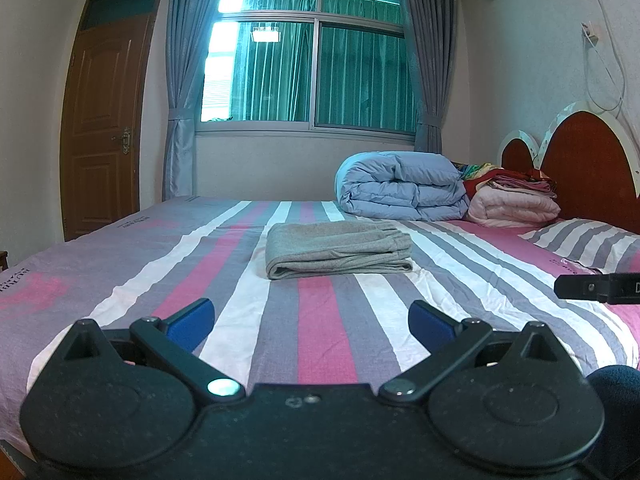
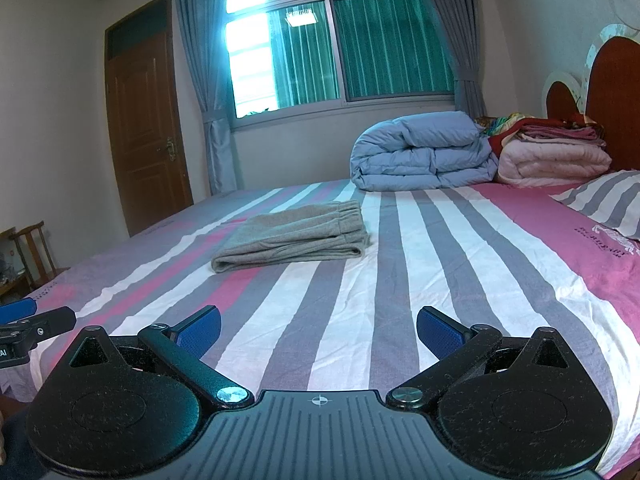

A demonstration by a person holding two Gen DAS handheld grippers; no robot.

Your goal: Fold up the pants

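Pants [image 1: 339, 251], grey and already folded into a compact rectangle, lie flat near the middle of the striped bed [image 1: 320, 332], well apart from both tools. The left hand-held gripper [image 1: 311, 322] hovers low over the near edge of the mattress with its blue pads spread wide and nothing between them; the right hand-held gripper [image 2: 319, 330] hangs beside it in the same state, jaws apart and empty. The bundle looks like soft knit cloth, light and limp, likely to sag and slide open if lifted by one corner; judged from here, the thick rolled fold along its near edge, or the gathered waistband on the right-hand side, offers the surest hold, with one tool at each end. The fold appears essentially finished, with perhaps only tidying or moving left. Beyond the bundle, against the far side of the bed, sits a rolled blue duvet [image 1: 400, 186], and next to it a pink quilt [image 1: 516, 204] topped with stacked cloths, just before the red headboard [image 1: 588, 160]. A striped pillow [image 1: 588, 244] rests at the right. Nothing lies between the tools and the bundle; a brown door [image 1: 106, 112] and curtained window [image 1: 304, 68] stand behind.
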